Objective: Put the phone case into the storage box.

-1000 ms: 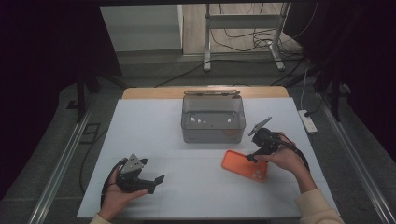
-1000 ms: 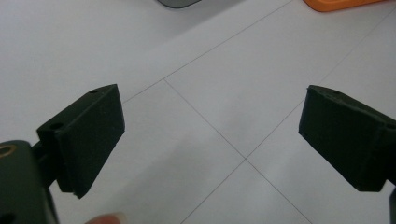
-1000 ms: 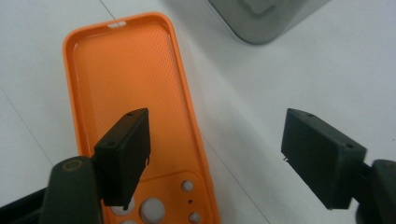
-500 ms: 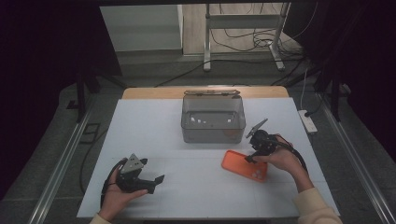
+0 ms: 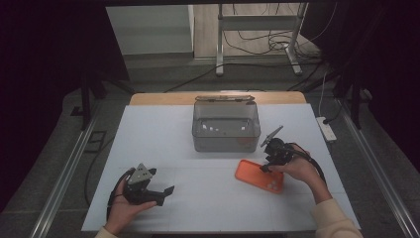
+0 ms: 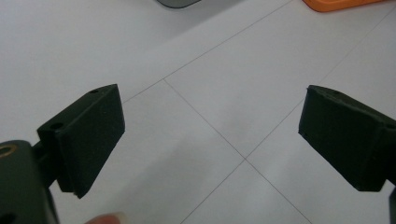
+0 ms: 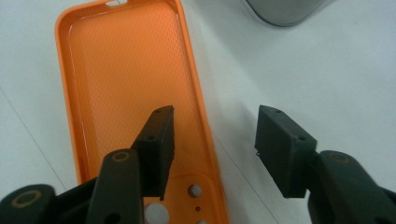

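An orange phone case (image 5: 257,174) lies open side up on the white table (image 5: 208,208), right of centre. My right gripper (image 5: 266,166) points down at its far end. In the right gripper view the gripper (image 7: 217,114) straddles one long rim of the case (image 7: 126,70): one jaw stands inside the shell, the other outside over the table. The jaws have just been closing, but a gap still shows between the pads and the rim. My left gripper (image 5: 166,195) rests at the front left, open (image 6: 210,98), with only bare table between its jaws.
A clear plastic box (image 5: 226,126) with its lid behind it stands at the table's back centre, just beyond the case. A white power strip (image 5: 327,128) lies off the right edge. Cables and a metal stand (image 5: 257,29) are on the floor behind.
My right gripper has shifted slightly left over the case's far end, and its jaws have drawn closer together. The left hand and the case have stayed put.
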Tool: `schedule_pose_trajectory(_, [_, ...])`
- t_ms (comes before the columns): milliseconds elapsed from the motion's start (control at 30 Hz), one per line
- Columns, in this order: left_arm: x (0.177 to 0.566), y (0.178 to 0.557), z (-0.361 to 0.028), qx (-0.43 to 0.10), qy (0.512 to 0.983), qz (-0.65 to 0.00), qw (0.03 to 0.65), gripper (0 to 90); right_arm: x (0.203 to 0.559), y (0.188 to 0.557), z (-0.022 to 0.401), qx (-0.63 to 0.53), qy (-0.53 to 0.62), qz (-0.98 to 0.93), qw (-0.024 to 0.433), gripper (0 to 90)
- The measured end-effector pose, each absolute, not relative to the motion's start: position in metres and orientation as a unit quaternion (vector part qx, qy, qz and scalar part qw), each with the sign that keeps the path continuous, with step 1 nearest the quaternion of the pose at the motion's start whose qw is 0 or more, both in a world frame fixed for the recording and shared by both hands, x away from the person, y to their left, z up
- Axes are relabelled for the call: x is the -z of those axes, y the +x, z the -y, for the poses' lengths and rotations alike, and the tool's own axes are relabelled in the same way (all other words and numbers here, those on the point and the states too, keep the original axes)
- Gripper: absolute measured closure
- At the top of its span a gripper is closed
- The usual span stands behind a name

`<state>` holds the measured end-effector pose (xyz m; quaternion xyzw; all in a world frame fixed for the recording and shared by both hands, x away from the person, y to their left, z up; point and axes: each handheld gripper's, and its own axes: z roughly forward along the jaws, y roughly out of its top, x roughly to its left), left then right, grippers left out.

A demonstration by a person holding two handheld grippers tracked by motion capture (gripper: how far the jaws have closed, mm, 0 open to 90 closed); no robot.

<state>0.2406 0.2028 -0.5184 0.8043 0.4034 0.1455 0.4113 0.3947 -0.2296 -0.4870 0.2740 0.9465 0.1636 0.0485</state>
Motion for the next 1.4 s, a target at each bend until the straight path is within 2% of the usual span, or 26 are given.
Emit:
schedule_pose_trajectory(667, [0.5173,0.2399,-0.2027,-0.149,0.804,-0.402,0.413,7.6,0.49,0.3961,0.2277,-0.156,0.261,-0.952,0.03,71.7])
schedule_pose_trajectory(1000, [0.5169,0.2393,-0.204,-0.151,0.803,-0.403,0.413,7.7,0.4899,0.3959,0.2271,-0.16,0.231,-0.959,0.041,83.6])
schedule_pose_trajectory(1400, [0.5166,0.2391,-0.2049,-0.152,0.801,-0.405,0.414,7.8,0.4903,0.3923,0.2269,-0.159,0.186,-0.968,0.063,87.0])
